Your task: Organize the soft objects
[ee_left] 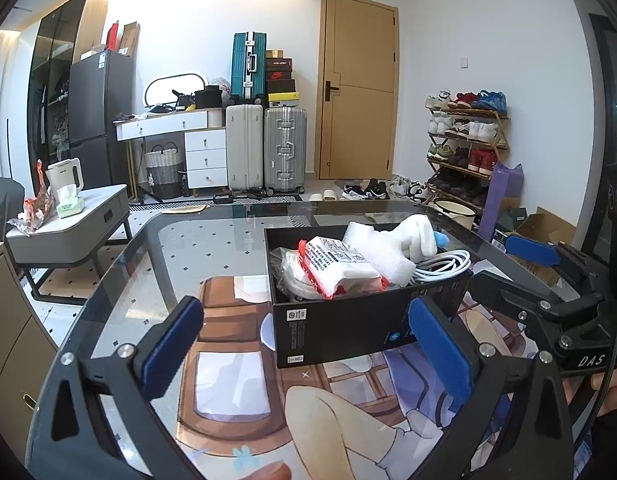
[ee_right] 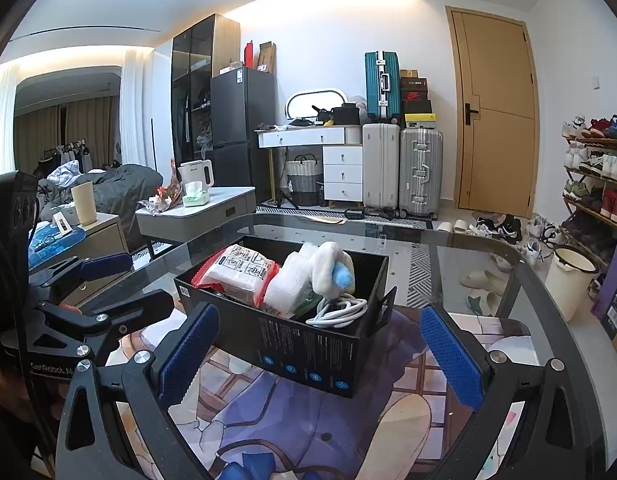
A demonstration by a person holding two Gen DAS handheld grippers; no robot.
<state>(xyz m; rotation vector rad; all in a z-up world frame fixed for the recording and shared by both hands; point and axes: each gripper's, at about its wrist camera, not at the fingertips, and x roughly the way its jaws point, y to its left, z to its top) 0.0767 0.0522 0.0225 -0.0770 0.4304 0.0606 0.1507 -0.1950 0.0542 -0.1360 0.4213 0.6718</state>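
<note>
A black open box (ee_left: 340, 328) (ee_right: 308, 352) stands on the glass table. It holds a red and white wipes pack (ee_left: 340, 268) (ee_right: 236, 276), white bubble wrap (ee_left: 384, 252) (ee_right: 286, 288), a white plush toy with a blue part (ee_left: 418, 234) (ee_right: 336, 268) and a coiled white cable (ee_left: 440, 268) (ee_right: 340, 310). My left gripper (ee_left: 308, 348) is open and empty, just in front of the box. My right gripper (ee_right: 320, 356) is open and empty, its fingers either side of the box's near corner. The right gripper also shows in the left wrist view (ee_left: 504, 260), and the left gripper in the right wrist view (ee_right: 120, 280).
A printed mat (ee_left: 236, 392) (ee_right: 268, 420) lies under the glass top. A grey side table (ee_left: 68, 228) (ee_right: 212, 208) with a kettle and tissues stands at the left. Suitcases (ee_left: 264, 148), a shoe rack (ee_left: 468, 144) and a white bucket (ee_right: 568, 280) stand beyond the table.
</note>
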